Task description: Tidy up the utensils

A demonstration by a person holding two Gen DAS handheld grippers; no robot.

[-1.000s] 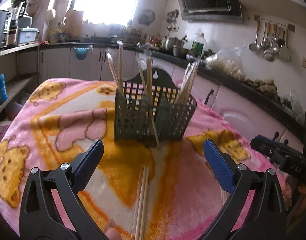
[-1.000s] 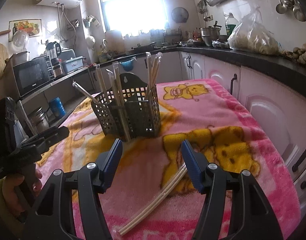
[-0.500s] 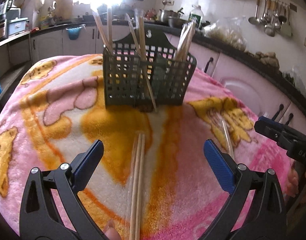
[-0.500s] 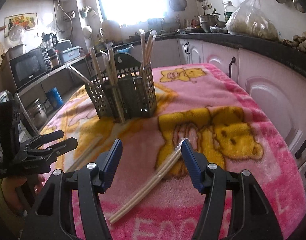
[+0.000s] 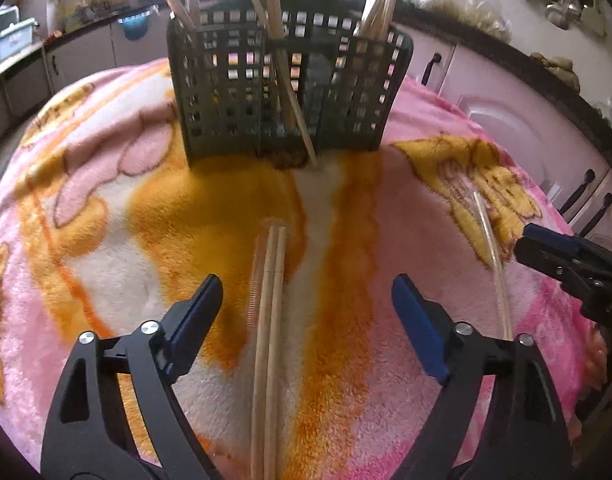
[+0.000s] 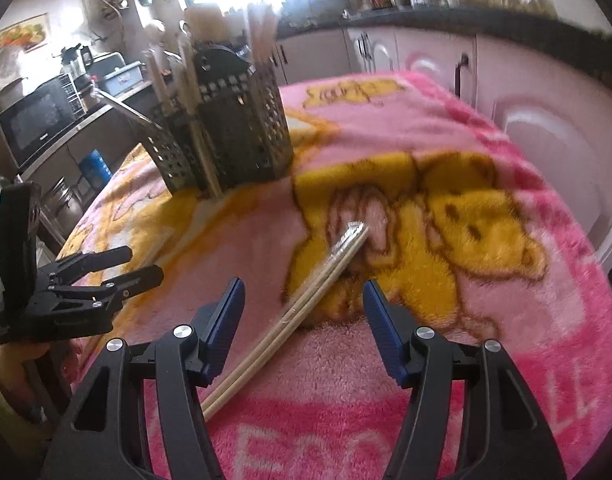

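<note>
Two wrapped chopstick pairs [image 5: 268, 320] [image 6: 306, 308] lie loose between my open, empty left gripper [image 5: 306, 320] and right gripper [image 6: 304, 320]; the left's jaws just narrowed. Light, stiff, slippery film, I'd pinch mid-length.

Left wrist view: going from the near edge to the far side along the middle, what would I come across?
Left gripper, jaws apart → pair of wooden chopsticks lying on the blanket → dark mesh utensil basket with chopsticks standing in it → kitchen counter behind.
</note>
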